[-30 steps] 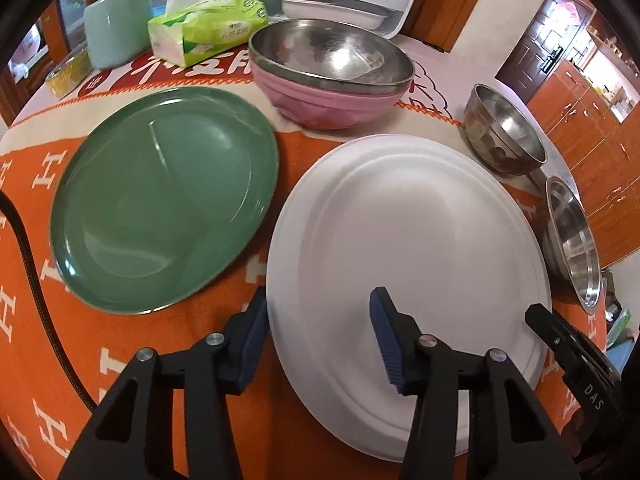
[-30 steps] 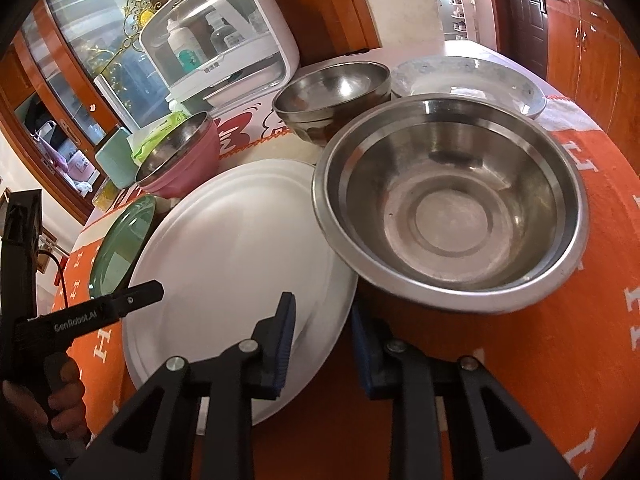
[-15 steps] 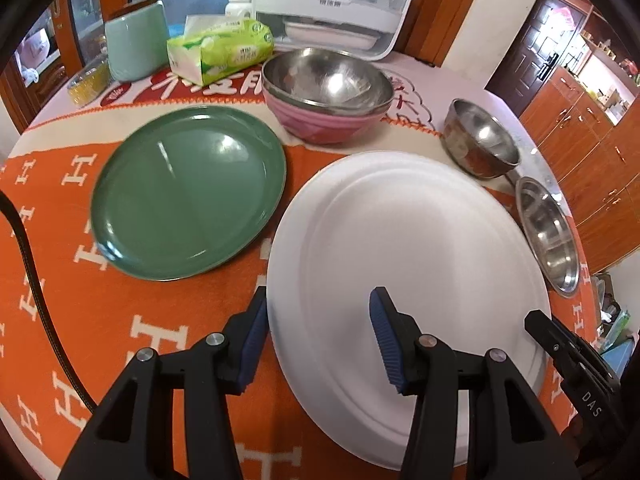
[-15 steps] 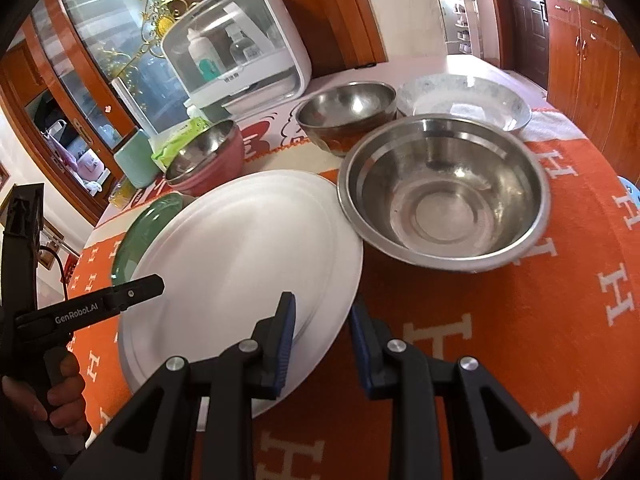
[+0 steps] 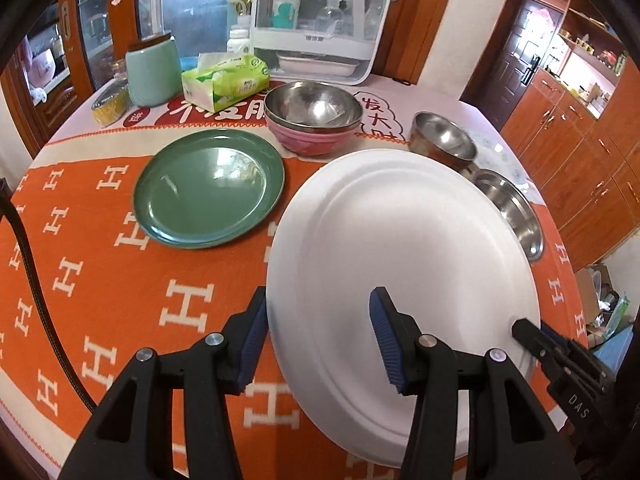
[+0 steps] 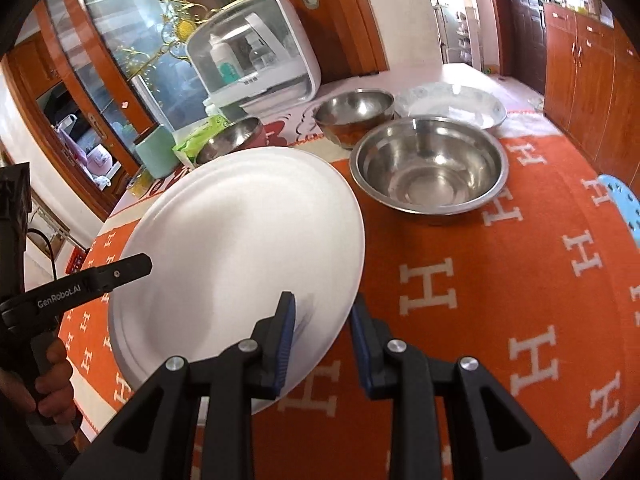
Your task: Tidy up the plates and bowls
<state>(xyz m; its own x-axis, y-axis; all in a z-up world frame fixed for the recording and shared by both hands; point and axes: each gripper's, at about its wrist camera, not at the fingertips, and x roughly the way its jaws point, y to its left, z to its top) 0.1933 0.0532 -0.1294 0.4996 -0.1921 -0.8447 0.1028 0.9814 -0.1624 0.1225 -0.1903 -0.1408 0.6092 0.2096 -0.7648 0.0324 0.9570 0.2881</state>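
Observation:
A large white plate (image 5: 404, 256) is lifted off the orange cloth, held by both grippers at opposite edges. My left gripper (image 5: 320, 344) is shut on its near-left rim. My right gripper (image 6: 324, 336) is shut on the plate's (image 6: 240, 248) right rim. A green plate (image 5: 208, 188) lies on the cloth to the left. A steel bowl nested in a pink bowl (image 5: 314, 120) stands behind. A small steel bowl (image 6: 354, 114), a large steel bowl (image 6: 430, 164) and a white patterned dish (image 6: 452, 106) sit on the right.
A tissue pack (image 5: 224, 80), a mint green canister (image 5: 154, 70), a tape roll (image 5: 110, 104) and a white cabinet with bottles (image 5: 320, 20) stand at the table's back. A blue stool (image 6: 624, 208) is beyond the right edge. Wooden cupboards line the right wall.
The white plate has risen from the table, carried by both grippers. Both cameras have pulled up and back, so the bowls and the green plate look smaller and farther.

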